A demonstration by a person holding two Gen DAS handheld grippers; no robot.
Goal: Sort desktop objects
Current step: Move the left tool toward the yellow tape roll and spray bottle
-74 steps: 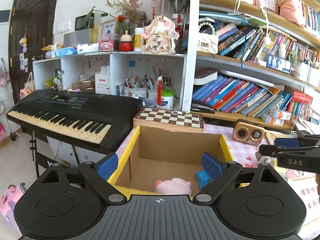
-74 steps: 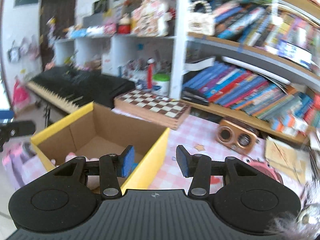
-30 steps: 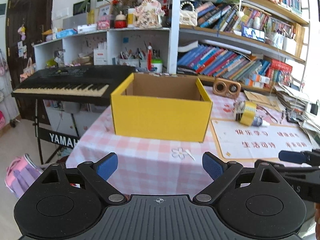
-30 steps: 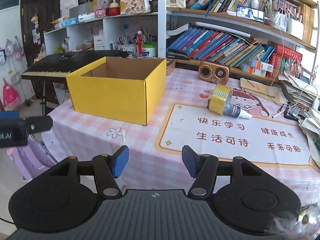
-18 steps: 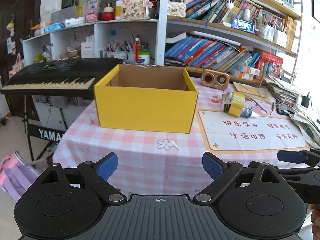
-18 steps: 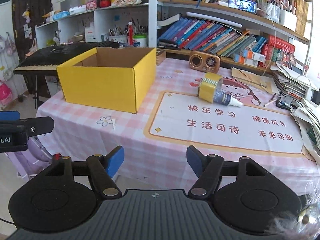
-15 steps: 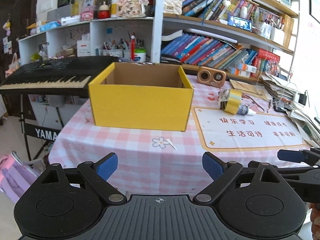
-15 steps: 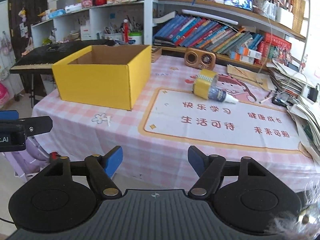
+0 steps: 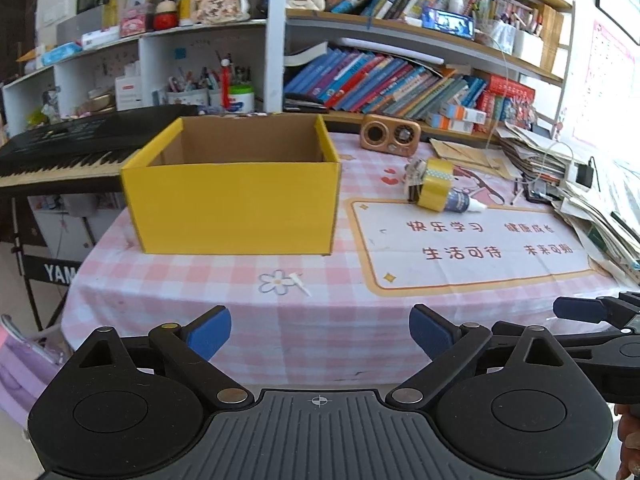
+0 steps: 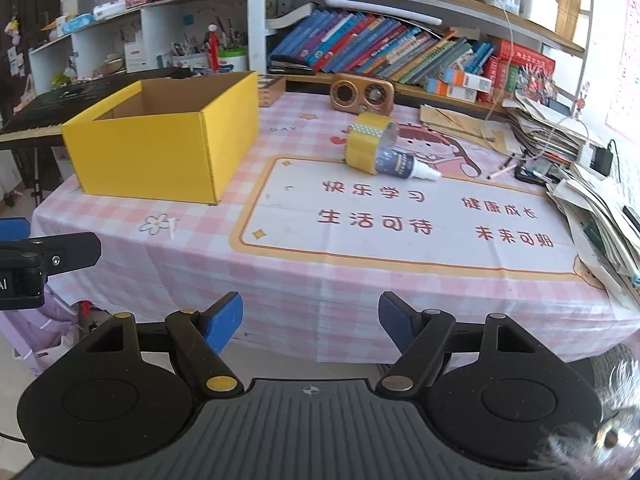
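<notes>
right wrist view, pen beside papers

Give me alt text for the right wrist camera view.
An open yellow cardboard box stands on a pink checked tablecloth, with a yellow tape roll and small bottle to its right. The empty right gripper fills the foreground, bookshelves behind.

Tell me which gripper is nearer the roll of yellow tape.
Right, by a small margin. The right gripper sits almost straight in front of the yellow tape, across the mat. The left gripper sits off toward the yellow box, so the tape lies diagonally away.
</notes>
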